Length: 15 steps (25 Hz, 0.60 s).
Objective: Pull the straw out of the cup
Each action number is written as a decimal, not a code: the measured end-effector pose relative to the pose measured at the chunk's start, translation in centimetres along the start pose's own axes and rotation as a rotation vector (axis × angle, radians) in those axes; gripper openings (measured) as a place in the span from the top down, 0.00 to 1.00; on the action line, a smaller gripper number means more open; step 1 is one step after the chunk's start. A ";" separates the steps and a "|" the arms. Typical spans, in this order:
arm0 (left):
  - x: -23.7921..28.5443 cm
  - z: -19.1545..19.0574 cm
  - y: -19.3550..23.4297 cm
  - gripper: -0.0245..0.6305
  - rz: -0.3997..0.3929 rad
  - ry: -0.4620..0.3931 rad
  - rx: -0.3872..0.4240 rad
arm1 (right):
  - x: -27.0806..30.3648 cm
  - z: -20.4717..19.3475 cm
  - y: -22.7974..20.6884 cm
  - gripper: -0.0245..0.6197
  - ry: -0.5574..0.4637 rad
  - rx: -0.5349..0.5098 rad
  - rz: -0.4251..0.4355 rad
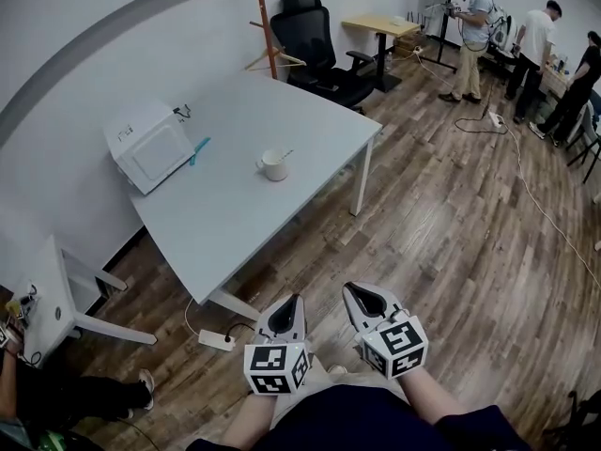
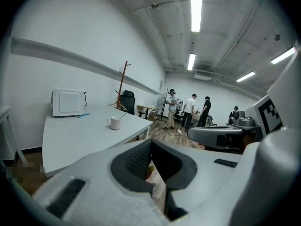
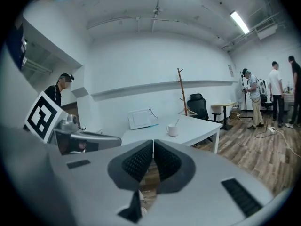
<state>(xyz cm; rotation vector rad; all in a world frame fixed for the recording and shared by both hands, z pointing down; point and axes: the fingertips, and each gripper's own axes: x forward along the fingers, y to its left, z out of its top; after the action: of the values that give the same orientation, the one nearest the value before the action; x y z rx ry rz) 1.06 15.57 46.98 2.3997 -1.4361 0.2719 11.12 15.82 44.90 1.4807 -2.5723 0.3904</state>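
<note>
Both grippers, how do they stand? (desk)

I read the left gripper [image 1: 287,312] with its jaws pressed together at the tips and nothing between them. The right gripper [image 1: 363,301] is the same: jaws together, holding nothing. They sit side by side, low in the head view, over the wooden floor [image 1: 441,242]. (me)

Where is the straw? (desk)

I see the straw [image 1: 285,153] standing in the white cup [image 1: 273,165], leaning out over the rim. The cup sits upright on the pale table [image 1: 235,214], about mid-table and well apart from both grippers. (me)

What lies between? (desk)

From where I hold them, the table's near edge and its white leg [image 1: 235,302] come first. A power strip [image 1: 216,340] with its cable lies on the floor just left of the left gripper. On the table, a white microwave [image 1: 147,146] stands at the wall side, left of the cup. A blue stick-like item [image 1: 199,148] lies just beside it, and both are apart from the cup. Beyond the table's far end I see a wooden coat stand [image 1: 264,26] and a black office chair [image 1: 317,50]. A small white side table [image 1: 52,299] stands left of the pale one. Several people [image 1: 537,40] stand at the far right, near a wood-topped desk [image 1: 380,26]. (me)
</note>
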 end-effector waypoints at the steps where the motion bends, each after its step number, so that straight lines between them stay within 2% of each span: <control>1: 0.1 0.0 -0.2 0.94 0.000 0.000 0.000 | -0.1 0.0 -0.1 0.91 -0.002 -0.003 0.003; 9: 0.6 -0.2 -0.9 0.94 -0.015 0.004 -0.008 | 0.1 -0.2 -0.2 0.91 0.009 -0.012 0.022; 15: 1.8 0.5 0.4 0.94 -0.023 0.004 -0.009 | 1.7 0.3 -0.4 0.91 0.005 -0.005 0.017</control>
<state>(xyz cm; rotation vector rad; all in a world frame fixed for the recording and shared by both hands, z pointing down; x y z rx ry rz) 1.59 13.77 47.21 2.4054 -1.4038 0.2643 10.61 14.11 45.15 1.4555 -2.5819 0.3888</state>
